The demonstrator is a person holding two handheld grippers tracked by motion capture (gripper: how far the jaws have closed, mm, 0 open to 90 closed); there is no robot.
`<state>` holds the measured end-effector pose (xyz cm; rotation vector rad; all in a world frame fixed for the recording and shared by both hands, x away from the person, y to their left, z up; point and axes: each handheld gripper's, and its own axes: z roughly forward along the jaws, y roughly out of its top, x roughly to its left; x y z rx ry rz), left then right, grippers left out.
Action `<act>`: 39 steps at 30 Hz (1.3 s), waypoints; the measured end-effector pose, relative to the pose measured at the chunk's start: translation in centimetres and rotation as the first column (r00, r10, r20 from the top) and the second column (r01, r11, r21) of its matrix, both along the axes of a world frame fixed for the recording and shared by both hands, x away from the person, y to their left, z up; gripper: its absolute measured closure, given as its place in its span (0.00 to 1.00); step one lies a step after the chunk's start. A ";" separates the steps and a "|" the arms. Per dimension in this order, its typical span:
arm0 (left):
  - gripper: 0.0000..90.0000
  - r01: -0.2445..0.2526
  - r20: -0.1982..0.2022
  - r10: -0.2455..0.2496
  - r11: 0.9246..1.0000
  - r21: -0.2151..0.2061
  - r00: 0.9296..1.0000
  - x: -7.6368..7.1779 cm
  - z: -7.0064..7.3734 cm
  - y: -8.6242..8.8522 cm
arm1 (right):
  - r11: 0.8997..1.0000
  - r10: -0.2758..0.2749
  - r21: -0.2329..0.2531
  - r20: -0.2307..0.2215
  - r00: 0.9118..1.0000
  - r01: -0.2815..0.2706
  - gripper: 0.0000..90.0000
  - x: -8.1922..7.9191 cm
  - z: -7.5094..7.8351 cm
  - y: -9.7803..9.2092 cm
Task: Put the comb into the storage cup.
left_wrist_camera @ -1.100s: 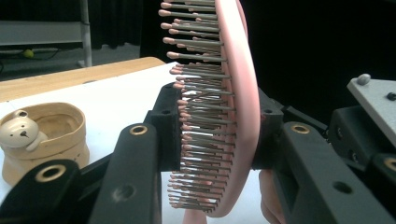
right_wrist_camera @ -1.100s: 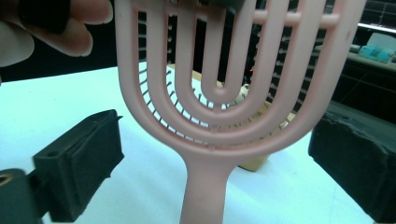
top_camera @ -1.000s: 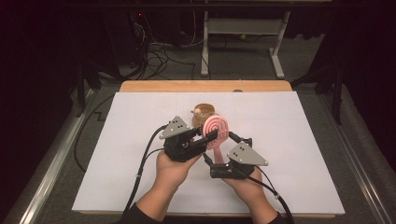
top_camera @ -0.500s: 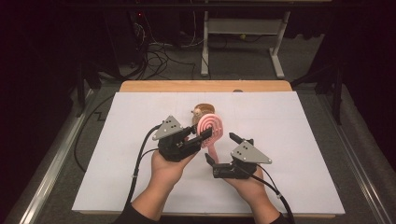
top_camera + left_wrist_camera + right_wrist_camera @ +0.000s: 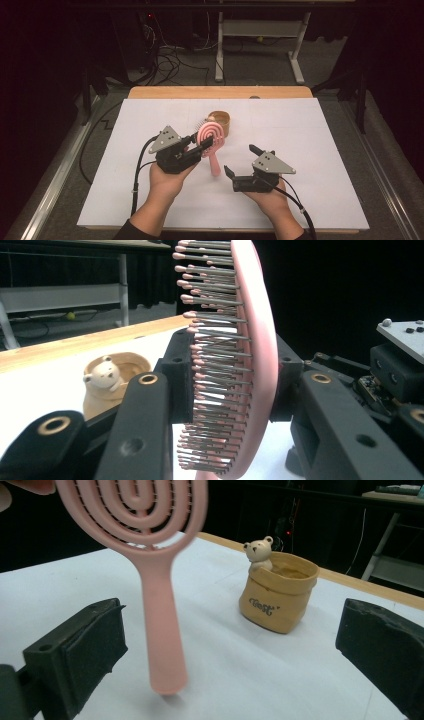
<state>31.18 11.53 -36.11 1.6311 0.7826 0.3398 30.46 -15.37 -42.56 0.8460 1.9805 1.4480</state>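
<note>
Hairbrush (image 5: 210, 140) hangs above mid-table, head clamped in my left gripper (image 5: 197, 148); right gripper (image 5: 240, 162) waits wide just right of it. Left gripper view: jaws pinch the head (image 5: 252, 355) across bristles and back. Right gripper view: handle (image 5: 161, 630) hangs down left of the bear pot (image 5: 277, 597); looks light, stiff, smooth plastic, so I'd grip mid-handle.

The left gripper (image 5: 200, 148) clamps a pink spiral-patterned plastic hairbrush (image 5: 211, 142); the right gripper (image 5: 242, 160) gapes just right of its handle.
</note>
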 end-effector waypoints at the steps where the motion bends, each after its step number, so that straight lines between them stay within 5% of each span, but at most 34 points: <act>1: 0.70 -0.003 0.004 0.003 1.000 0.000 1.000 0.0 0.0 0.2 | 1.000 -0.005 -0.002 -0.004 1.000 0.005 0.00 0.0 -0.1 -0.1; 39: 0.70 -0.084 0.052 0.084 0.996 -0.014 0.995 0.1 0.8 4.2 | 0.991 -0.131 0.008 -0.020 0.991 0.131 0.00 -1.4 -1.8 -7.6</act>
